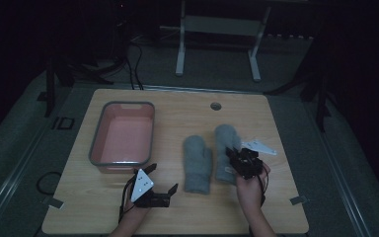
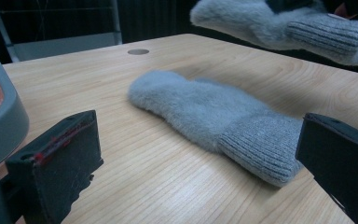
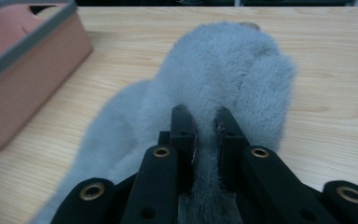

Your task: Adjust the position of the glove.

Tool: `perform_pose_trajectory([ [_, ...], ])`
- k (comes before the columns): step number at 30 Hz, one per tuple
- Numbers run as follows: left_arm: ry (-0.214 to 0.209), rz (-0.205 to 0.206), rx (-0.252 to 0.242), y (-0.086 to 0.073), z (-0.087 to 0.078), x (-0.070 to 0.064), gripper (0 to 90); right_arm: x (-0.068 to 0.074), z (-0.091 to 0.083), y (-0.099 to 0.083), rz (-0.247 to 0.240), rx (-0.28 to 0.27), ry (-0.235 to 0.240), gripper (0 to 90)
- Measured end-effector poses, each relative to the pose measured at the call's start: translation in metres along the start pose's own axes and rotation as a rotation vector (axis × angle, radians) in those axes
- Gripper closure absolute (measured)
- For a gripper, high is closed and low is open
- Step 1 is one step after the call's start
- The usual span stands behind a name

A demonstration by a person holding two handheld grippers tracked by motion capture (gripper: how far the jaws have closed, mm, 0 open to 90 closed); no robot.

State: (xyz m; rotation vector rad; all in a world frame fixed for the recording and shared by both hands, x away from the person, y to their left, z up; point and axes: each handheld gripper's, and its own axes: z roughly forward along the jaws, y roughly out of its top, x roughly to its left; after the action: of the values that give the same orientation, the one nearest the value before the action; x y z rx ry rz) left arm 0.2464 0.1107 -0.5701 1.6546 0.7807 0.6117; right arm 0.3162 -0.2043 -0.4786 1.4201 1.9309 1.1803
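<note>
The right gripper [image 3: 204,122] is pinching the cuff end of 1 grey mitten [image 3: 223,70]: its 2 jaws stand close together with a fold of fleece caught between them. The left gripper view shows this held mitten [image 2: 279,21] raised off the wood. In the high view it sits toward the table's right edge, fingertips pointing at the far edge.

The left gripper [image 1: 153,190] hangs near the front edge, left of centre, jaws spread wide with nothing between them. The second mitten [image 2: 205,112] lies flat just ahead of it and to its right, at mid-table, beside the held one. Its long axis runs front to back, ribbed cuff toward the person, fluffy tip toward the far edge. The cuff is the nearest part to the open jaws, so the left hand is plainly the nearer one for that mitten, and a short reach right and forward would probably put the jaws astride the cuff.

The pink tray [image 1: 123,136] with a grey rim stands on the left half of the table, just beyond the left gripper, and looks empty. Bare wood lies between the tray and the flat mitten, so nothing seems to block a carry toward it. A round cable hole [image 1: 215,105] sits near the far edge.
</note>
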Motion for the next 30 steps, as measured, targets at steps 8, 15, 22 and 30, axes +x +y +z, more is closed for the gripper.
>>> perform_pose_trajectory([
  [8, 0.001, 0.0, 0.0, 0.0, 0.0, 0.0, 0.4, 0.037, 0.009, 0.006, 0.001, 0.003, 0.038, 81.2],
  [15, -0.001, 0.002, 0.0, 0.0, 0.0, 0.0, 0.4, 0.063, 0.029, 0.002, 0.009, 0.05, 0.061, 81.1],
  [22, -0.003, -0.003, -0.002, 0.0, 0.0, 0.0, 0.4, 0.074, 0.048, -0.012, 0.03, 0.103, 0.077, 80.4],
  [30, -0.002, -0.004, -0.001, 0.0, 0.0, 0.0, 0.4, 0.076, 0.065, -0.028, 0.001, 0.147, 0.033, 79.0],
])
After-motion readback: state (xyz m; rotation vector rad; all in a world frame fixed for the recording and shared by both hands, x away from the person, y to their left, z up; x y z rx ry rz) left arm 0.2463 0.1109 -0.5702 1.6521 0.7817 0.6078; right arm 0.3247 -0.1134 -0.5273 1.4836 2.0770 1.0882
